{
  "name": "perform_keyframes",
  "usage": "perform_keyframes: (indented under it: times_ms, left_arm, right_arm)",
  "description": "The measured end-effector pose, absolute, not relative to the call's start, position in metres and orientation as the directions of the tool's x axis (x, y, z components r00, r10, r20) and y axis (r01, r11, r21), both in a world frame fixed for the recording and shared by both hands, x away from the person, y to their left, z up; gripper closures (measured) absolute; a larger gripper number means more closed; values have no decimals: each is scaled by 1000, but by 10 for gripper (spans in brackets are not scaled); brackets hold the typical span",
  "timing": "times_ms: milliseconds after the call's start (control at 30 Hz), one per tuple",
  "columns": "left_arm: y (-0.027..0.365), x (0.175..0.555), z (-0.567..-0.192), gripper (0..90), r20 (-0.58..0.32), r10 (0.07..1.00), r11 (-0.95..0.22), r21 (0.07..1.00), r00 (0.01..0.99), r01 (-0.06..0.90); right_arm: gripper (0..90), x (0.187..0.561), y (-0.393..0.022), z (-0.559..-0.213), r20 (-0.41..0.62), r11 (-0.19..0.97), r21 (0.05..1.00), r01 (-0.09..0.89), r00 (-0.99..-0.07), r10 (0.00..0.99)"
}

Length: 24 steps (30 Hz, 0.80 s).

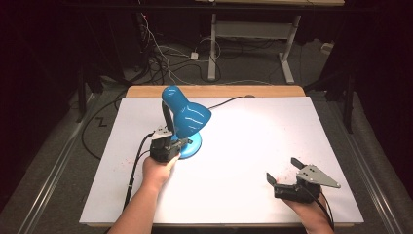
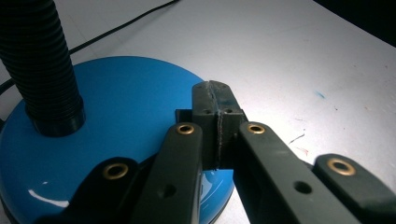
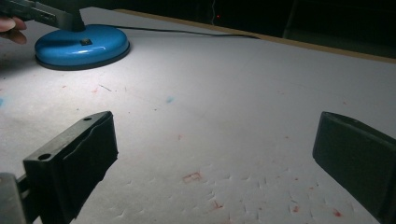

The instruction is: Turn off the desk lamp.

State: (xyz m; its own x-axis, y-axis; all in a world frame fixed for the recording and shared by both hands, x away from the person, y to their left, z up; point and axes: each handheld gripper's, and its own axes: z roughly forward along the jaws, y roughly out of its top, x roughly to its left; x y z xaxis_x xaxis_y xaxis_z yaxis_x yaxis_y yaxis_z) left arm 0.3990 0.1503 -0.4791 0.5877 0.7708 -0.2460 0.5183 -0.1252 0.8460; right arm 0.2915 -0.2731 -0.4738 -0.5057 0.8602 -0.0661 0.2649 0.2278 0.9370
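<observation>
- Nearest me, my right gripper [image 1: 282, 171] hovers low over the near right part of the white table [image 1: 253, 146], jaws spread wide with nothing between them.
- From the right gripper view, those jaws stand far apart at the two bottom corners, with bare, red-flecked tabletop between them.
- My left gripper [image 1: 181, 143] is at the left-centre of the table, my left hand [image 1: 157, 170] wrapped around its body.
- Its jaws are pressed together, tips meeting over the near edge of the lamp base [image 2: 121, 112]; nothing is pinched between them.
- From the left gripper view I cannot tell whether the tips touch the base or sit just above it.
- A blue lamp [image 1: 186, 117] stands on the left-centre of the table, its round base flat on the surface.
- Its black ribbed neck [image 2: 39, 65] rises from the base, left of my closed jaws.
- Its shade [image 1: 190, 114] leans toward the right, and the table beneath is brightly lit.
- A black cord [image 1: 225, 102] runs from the lamp toward the far edge of the table.
- In the right gripper view, the base [image 3: 81, 45] sits far off at the upper left, well apart from my right jaws.
</observation>
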Motion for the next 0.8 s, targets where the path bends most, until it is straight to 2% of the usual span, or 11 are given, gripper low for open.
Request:
perform_keyframes:
  times_ms: [167,300,467,533,800]
  left_arm:
    - [145,402,-481,879,-217,781,-136,857,586,498]
    - [144,407,-481,879,-243,781,-148,823,575,549]
    - [145,409,-482,879,-246,783,-151,817,572,557]
    - [146,411,-483,879,-290,776,-114,809,560,577]
    - [144,415,-488,879,-311,778,-90,805,545,587]
  right_arm:
    - [8,293,-271,-475,-66,232,934,270,-510,858]
    - [8,292,-270,-474,-66,230,936,267,-510,858]
    - [8,294,-270,-474,-70,234,935,265,-511,856]
    - [8,294,-269,-474,-66,230,936,266,-511,857]
    - [9,295,-267,-474,-67,232,936,264,-516,854]
